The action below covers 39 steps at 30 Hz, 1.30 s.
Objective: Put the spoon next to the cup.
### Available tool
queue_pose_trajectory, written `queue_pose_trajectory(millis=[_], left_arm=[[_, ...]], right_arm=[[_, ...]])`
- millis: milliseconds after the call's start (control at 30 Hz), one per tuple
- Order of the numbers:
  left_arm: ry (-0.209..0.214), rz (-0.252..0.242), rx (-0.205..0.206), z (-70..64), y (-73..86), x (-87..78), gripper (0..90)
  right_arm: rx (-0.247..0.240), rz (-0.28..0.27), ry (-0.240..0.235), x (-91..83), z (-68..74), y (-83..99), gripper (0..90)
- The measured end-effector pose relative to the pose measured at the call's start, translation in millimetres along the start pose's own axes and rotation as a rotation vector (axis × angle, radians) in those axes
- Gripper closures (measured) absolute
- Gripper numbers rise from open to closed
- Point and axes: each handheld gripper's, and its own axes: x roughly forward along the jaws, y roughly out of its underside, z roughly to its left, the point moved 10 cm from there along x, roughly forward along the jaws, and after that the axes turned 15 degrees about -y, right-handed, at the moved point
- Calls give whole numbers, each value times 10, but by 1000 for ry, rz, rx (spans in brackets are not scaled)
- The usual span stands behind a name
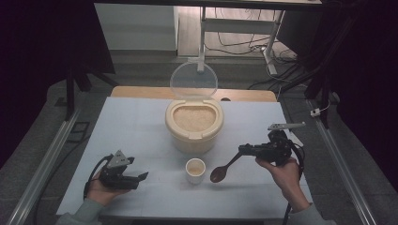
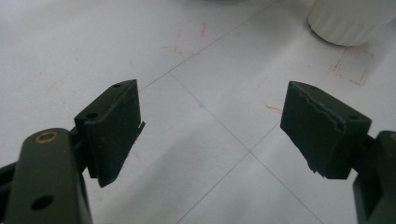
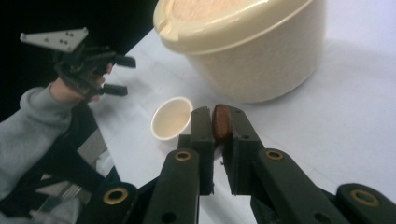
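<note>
My right gripper (image 1: 245, 151) is clamped on the wooden spoon (image 1: 223, 169) by the handle end, bowl hanging just right of the cup (image 1: 195, 169). Light, stiff, likely slick; a grip this far back could let it pivot. Left gripper (image 1: 141, 177) gapes wide, idle.

A cream rice container (image 1: 194, 126) stands at the centre of the white table (image 1: 141, 126), its clear lid (image 1: 193, 81) raised upright behind it. A small cup (image 1: 195, 170) sits just in front of the container. The right gripper (image 1: 244, 150) holds a brown spoon (image 1: 222, 171) by the handle; the spoon bowl lies just right of the cup. The left gripper (image 1: 141, 179) rests low over the table's left front, jaws apart.
</note>
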Motion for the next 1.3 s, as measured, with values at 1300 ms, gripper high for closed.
queue_pose_trajectory(millis=[1300], left_arm=[[0, 13, 11, -15, 15, 24, 196]], right_arm=[[98, 166, 83, 948, -865, 284, 668]])
